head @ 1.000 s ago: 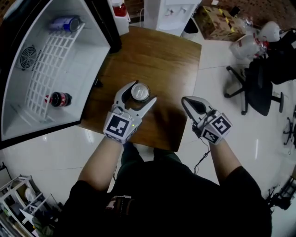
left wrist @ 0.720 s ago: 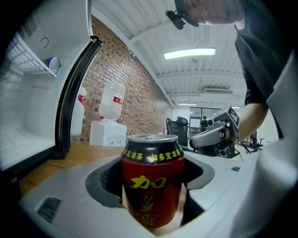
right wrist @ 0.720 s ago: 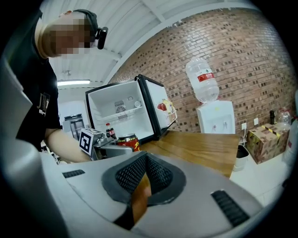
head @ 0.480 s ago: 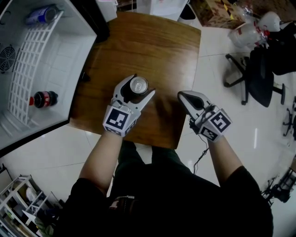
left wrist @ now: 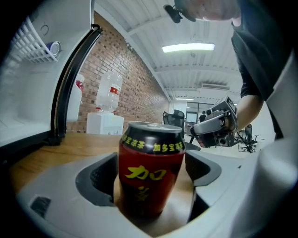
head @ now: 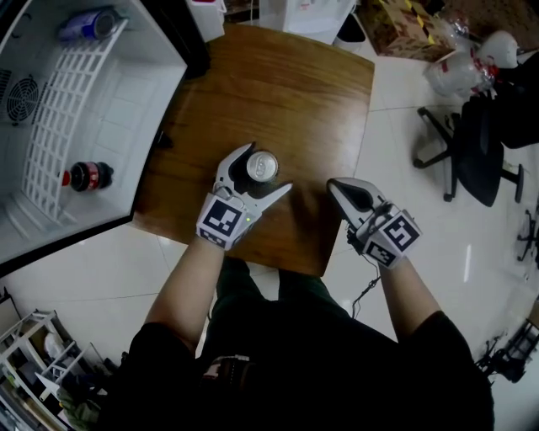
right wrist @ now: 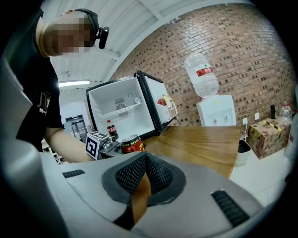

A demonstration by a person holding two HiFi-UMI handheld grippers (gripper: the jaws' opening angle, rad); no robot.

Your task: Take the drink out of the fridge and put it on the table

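Well — the fridge [head: 143, 101] (door wide) holds a bottle [head: 87, 176] and a blue can [head: 88, 23]; the red can [head: 259, 167] stands on the table [head: 286, 93] between the left gripper's [head: 269, 167] opening jaws; the right gripper's [head: 335, 185] are pressed together.

The fridge [head: 126, 126] runs off the head view's left and top edges. Labels on its bottle [head: 87, 176] and blue can [head: 84, 23] are too small to read. In the right gripper view, the red can's [right wrist: 132, 145] lower half hides behind the right gripper [right wrist: 145, 160].
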